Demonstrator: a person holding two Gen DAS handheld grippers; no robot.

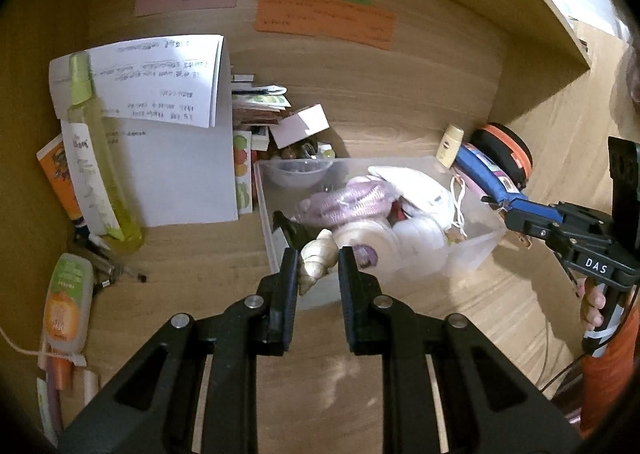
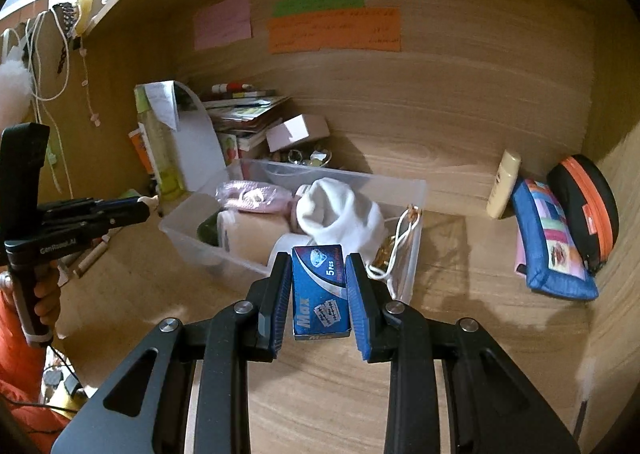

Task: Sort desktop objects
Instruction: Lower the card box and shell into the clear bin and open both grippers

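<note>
Wooden tabletop (image 2: pixel 460 318), set in an alcove with a wood back panel; pink, green and orange paper notes (image 2: pixel 334 30) stuck on the panel.

Clear plastic bin (image 2: pixel 412 190) near the middle of the tabletop, open-topped, crowded: white cloth (image 2: pixel 340 210), a pinkish-purple knit bundle (image 1: pixel 344 200), pale round pads, a white mask with elastic cords on the side.

Left of the bin: white sheets of paper (image 1: pixel 176 158) leaning up, a tall yellow-green spray bottle (image 1: pixel 94 158) in front of them, an orange-labelled tube (image 1: pixel 66 302) flat on the tabletop nearer the camera. Stack of books and a small white box behind the bin.

Right of the bin, against the corner: black round case with orange zip (image 2: pixel 584 206), blue patchwork pouch (image 2: pixel 552 242) leaning on it, small cream bottle (image 2: pixel 504 182) upright beside that.

Right gripper (image 2: pixel 318 286): fingers clamped on a small blue box (image 2: pixel 318 286) printed "Max" and "5 pcs", held in the air in front of the bin's near edge.

Left gripper (image 1: pixel 318 266): fingers closed on a pale spiral seashell (image 1: pixel 316 262), gripped at its side, over the near wall of the bin.

Each gripper's handle is held by a hand; orange sleeve visible.
</note>
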